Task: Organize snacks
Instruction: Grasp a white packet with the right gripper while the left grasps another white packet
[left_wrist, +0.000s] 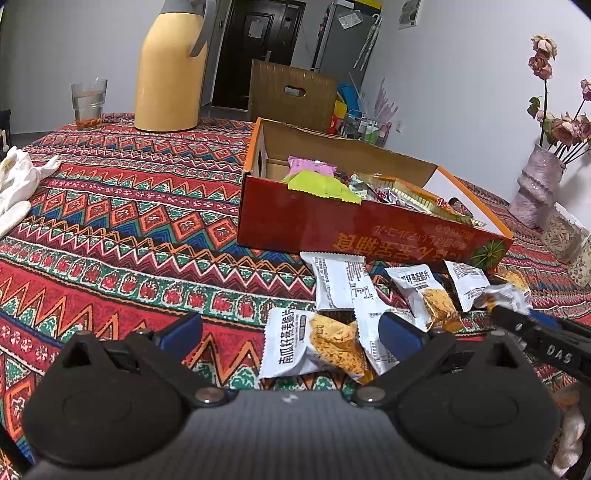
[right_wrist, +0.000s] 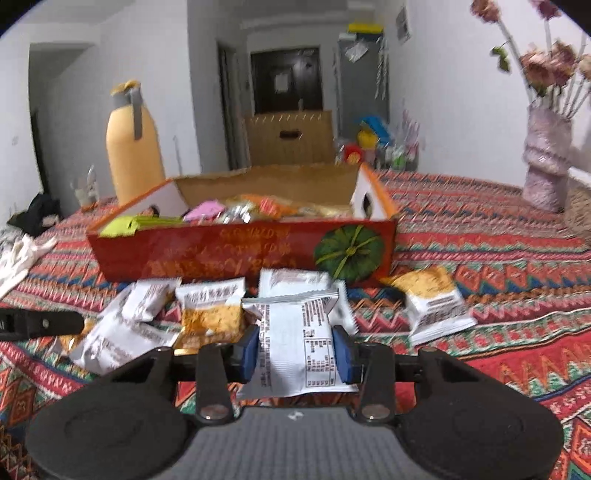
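A red cardboard box (left_wrist: 369, 229) (right_wrist: 221, 254) with a pumpkin picture stands open on the patterned tablecloth, with mixed snacks inside. Several white snack packets (left_wrist: 343, 280) (right_wrist: 210, 310) lie loose in front of it. In the right wrist view my right gripper (right_wrist: 295, 350) is shut on one white packet (right_wrist: 295, 343), its blue pads pressing both sides. In the left wrist view my left gripper (left_wrist: 291, 332) stands open just above the cloth, with a packet (left_wrist: 310, 343) lying between its fingers, untouched. The right gripper's fingers (left_wrist: 517, 321) show at the right edge, on a crumpled packet (left_wrist: 506, 295).
A yellow thermos (left_wrist: 170, 74) (right_wrist: 133, 155) and a glass (left_wrist: 88, 103) stand at the far left of the table. White gloves (left_wrist: 18, 184) lie at the left edge. A vase of dried flowers (left_wrist: 535, 184) (right_wrist: 546, 158) stands at the right. A brown carton (left_wrist: 291, 92) sits behind the table.
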